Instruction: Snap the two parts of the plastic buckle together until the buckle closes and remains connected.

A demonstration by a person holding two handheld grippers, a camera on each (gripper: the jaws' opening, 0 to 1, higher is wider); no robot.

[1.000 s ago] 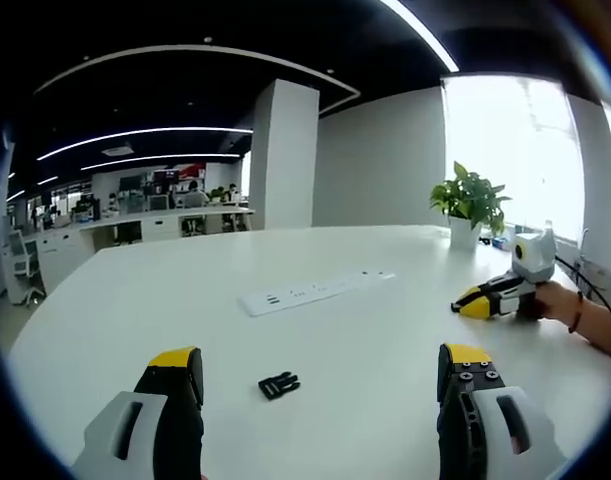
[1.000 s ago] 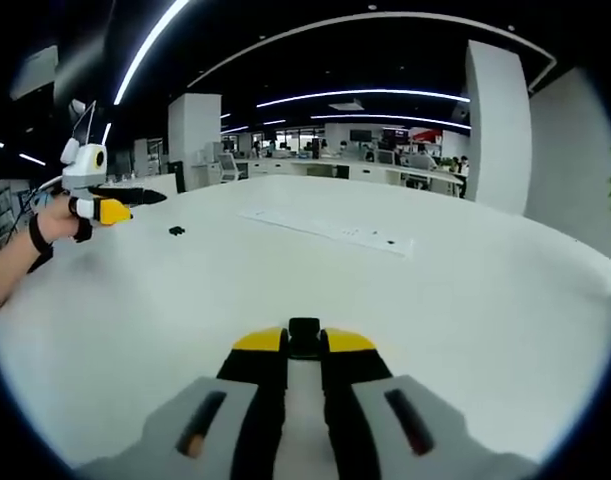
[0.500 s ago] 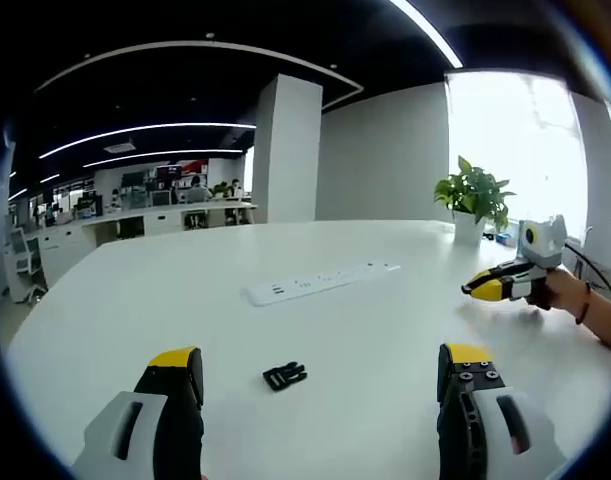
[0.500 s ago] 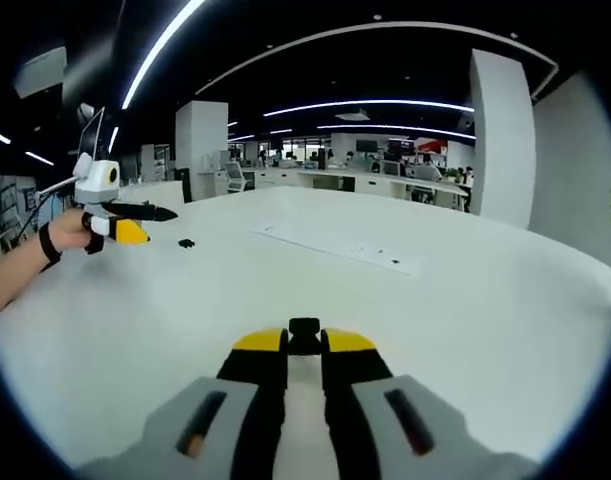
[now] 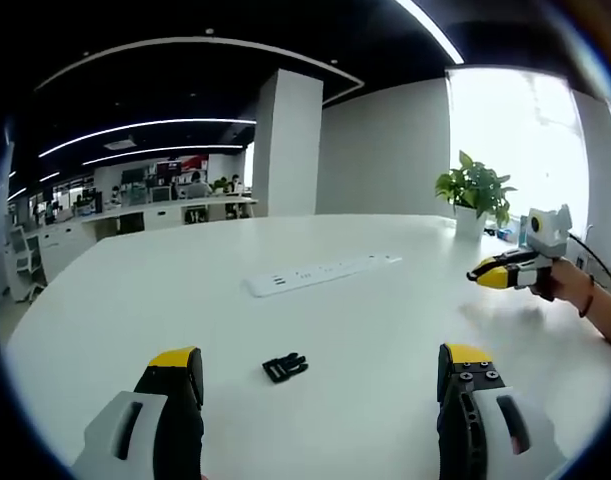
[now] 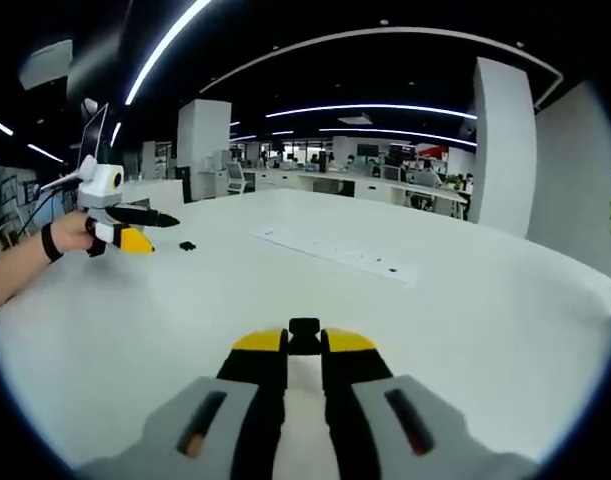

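Note:
A small black buckle part (image 5: 285, 368) lies on the white table (image 5: 365, 330), just ahead of and between the wide-apart jaws of my left gripper (image 5: 320, 362), which is open and holds nothing. My right gripper (image 6: 304, 344) is shut on the other black buckle part (image 6: 304, 328), which sticks out past the yellow tips. In the left gripper view the right gripper (image 5: 488, 274) hovers at the far right in a person's hand. In the right gripper view the left gripper (image 6: 151, 229) shows at the left, open, close to the lying buckle part (image 6: 188, 245).
A long white power strip (image 5: 322, 273) lies across the middle of the table, beyond the buckle part. A potted green plant (image 5: 474, 192) stands at the far edge by the window. A person's forearm (image 6: 20, 262) reaches in from the left.
In the left gripper view the right gripper has risen a little and drifted right. Both views have shifted slightly. The lying buckle part stays put and both grips are unchanged.

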